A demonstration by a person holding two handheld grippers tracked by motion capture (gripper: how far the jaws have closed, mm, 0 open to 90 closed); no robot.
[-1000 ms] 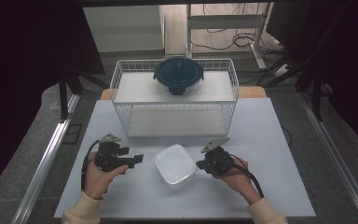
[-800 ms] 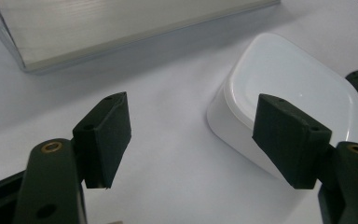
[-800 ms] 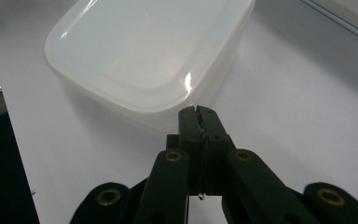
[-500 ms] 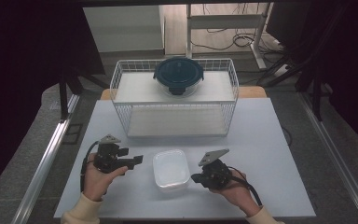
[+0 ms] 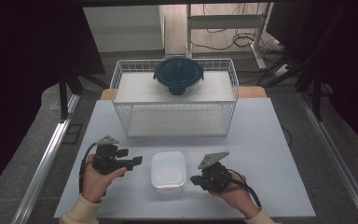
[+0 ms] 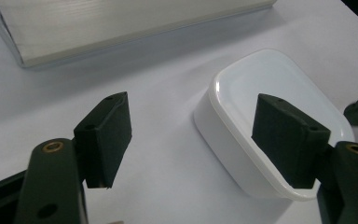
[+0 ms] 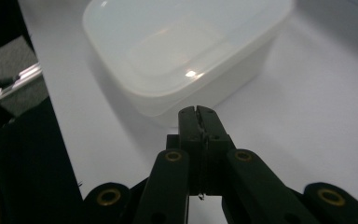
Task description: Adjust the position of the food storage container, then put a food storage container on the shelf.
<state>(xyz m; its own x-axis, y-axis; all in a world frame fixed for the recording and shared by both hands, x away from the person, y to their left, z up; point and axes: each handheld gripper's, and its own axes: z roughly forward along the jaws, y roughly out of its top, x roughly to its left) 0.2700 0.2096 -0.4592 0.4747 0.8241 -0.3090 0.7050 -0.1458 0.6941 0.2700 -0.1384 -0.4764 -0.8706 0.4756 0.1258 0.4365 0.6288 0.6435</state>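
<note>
Sitting low on the white table (image 5: 270, 154), near the front edge: 2 hands with black claws. Left gripper (image 5: 133, 162) open wide, nothing between its jaws, aimed at the left side of the white plastic box (image 5: 168, 171) and just beside it. Right gripper (image 5: 196, 179) squeezed tight shut, empty, tip pointing at the box's right side, very close; cannot tell if touching. Resting flat between the 2 claws: the box, lid on. Farther back: a white wire rack (image 5: 175, 100). On top of the rack: 1 round glass bowl with a dark lid (image 5: 178, 74).
</note>
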